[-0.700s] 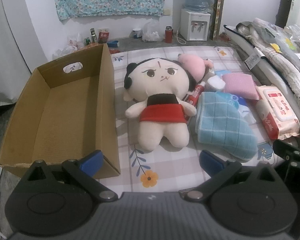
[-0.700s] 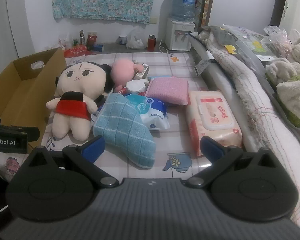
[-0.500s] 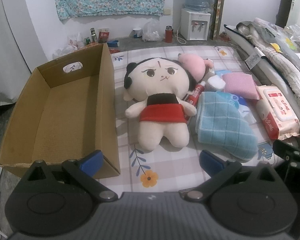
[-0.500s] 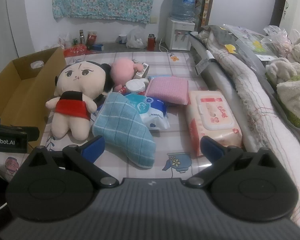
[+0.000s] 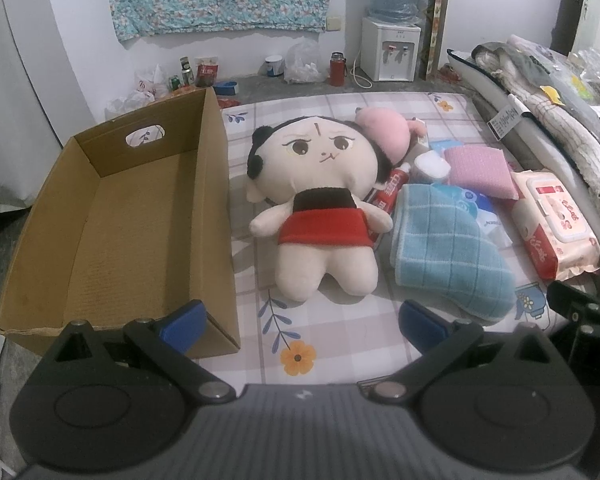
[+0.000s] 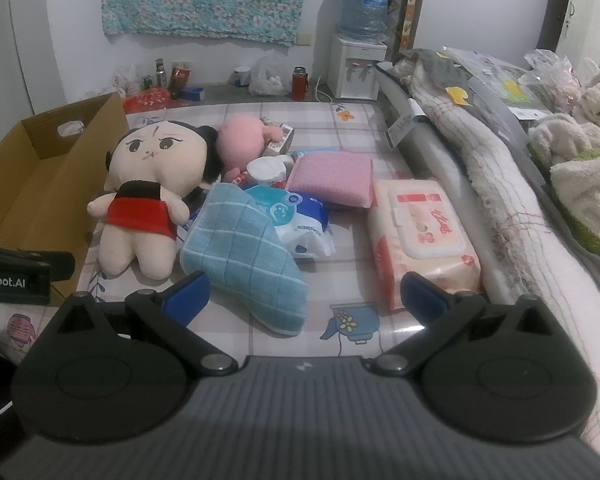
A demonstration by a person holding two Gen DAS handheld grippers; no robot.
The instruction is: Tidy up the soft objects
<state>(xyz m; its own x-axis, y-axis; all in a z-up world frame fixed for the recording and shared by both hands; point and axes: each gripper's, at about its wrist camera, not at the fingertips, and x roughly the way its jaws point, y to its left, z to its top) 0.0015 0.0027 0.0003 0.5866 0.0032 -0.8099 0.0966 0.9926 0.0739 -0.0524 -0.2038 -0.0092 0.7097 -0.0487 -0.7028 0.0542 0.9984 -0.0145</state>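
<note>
Left gripper (image 5: pixel 302 322): jaws wide apart, nothing between them. Straight ahead of the gap lies the cream plush doll in a red dress (image 5: pixel 320 208), face up on the flower-print checked surface (image 5: pixel 340 328). Open brown cardboard box (image 5: pixel 112 216) ahead of the left jaw, beside the doll.

Right gripper (image 6: pixel 302 296): jaws spread, holding nothing. Folded light-blue checked towel (image 6: pixel 240 256) just ahead, nearer the left jaw; pink wet-wipes pack (image 6: pixel 420 232) ahead of the right jaw.
</note>
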